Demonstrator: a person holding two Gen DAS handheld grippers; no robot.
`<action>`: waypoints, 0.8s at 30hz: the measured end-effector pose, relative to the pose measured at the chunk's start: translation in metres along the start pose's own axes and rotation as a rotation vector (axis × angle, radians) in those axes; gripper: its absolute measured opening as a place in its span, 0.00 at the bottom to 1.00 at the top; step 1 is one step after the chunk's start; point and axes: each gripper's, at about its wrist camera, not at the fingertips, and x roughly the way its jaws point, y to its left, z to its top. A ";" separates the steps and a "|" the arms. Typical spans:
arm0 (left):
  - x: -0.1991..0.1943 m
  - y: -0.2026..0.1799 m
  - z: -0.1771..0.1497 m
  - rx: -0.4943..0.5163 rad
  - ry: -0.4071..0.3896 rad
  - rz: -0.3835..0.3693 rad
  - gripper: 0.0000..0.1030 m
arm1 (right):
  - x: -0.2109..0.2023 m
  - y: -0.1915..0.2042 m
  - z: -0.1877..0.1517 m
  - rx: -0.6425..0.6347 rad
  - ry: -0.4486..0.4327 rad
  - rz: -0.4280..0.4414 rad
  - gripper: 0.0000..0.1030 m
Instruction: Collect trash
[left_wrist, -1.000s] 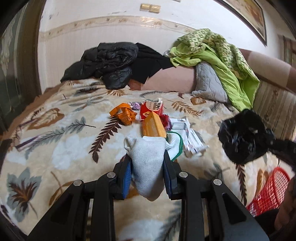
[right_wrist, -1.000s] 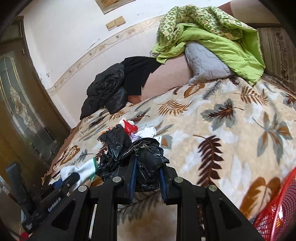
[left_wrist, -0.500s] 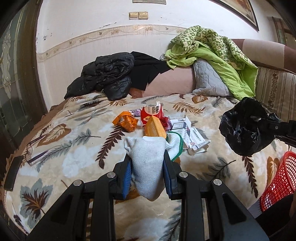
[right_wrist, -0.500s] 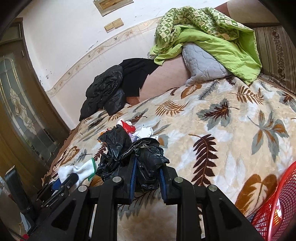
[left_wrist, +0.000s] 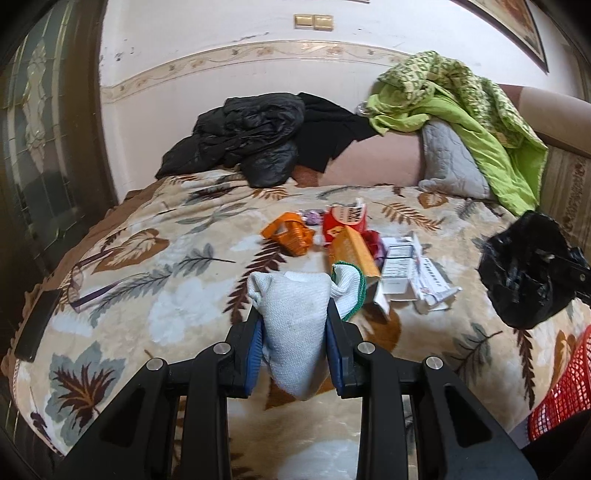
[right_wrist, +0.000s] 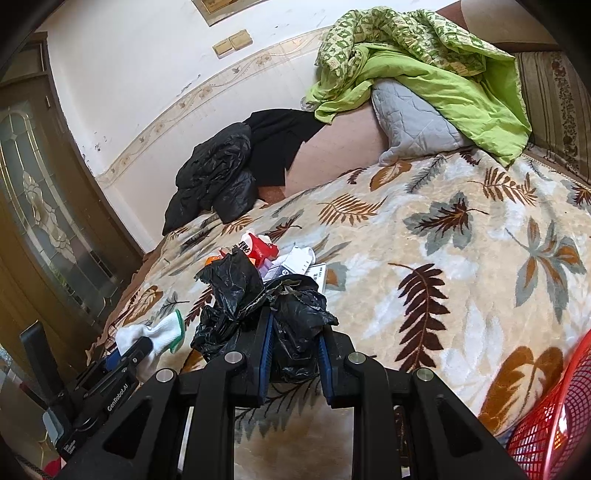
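Note:
My left gripper is shut on a white knit glove with a green cuff, held above the near part of the bed. My right gripper is shut on a crumpled black plastic bag; the bag also shows at the right of the left wrist view. The glove and left gripper show at the lower left of the right wrist view. Trash lies mid-bed: an orange wrapper, a red packet, an orange box and white paper boxes.
A red mesh basket stands at the bed's near right edge. Black jackets, a grey pillow and a green quilt lie at the head. Glasses and a dark phone lie at the left edge. A glass door is left.
Both grippers have drawn back and up a little from the bed, each still holding its item. The trash pile has not moved.

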 end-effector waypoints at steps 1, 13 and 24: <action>0.000 0.002 0.000 -0.005 -0.002 0.009 0.28 | 0.001 0.001 0.000 -0.002 0.001 0.001 0.22; 0.000 0.026 -0.001 -0.050 -0.004 0.087 0.28 | 0.009 0.012 -0.002 -0.013 0.013 0.027 0.22; 0.001 0.029 0.000 -0.050 -0.002 0.092 0.28 | 0.010 0.015 -0.003 -0.018 0.016 0.033 0.22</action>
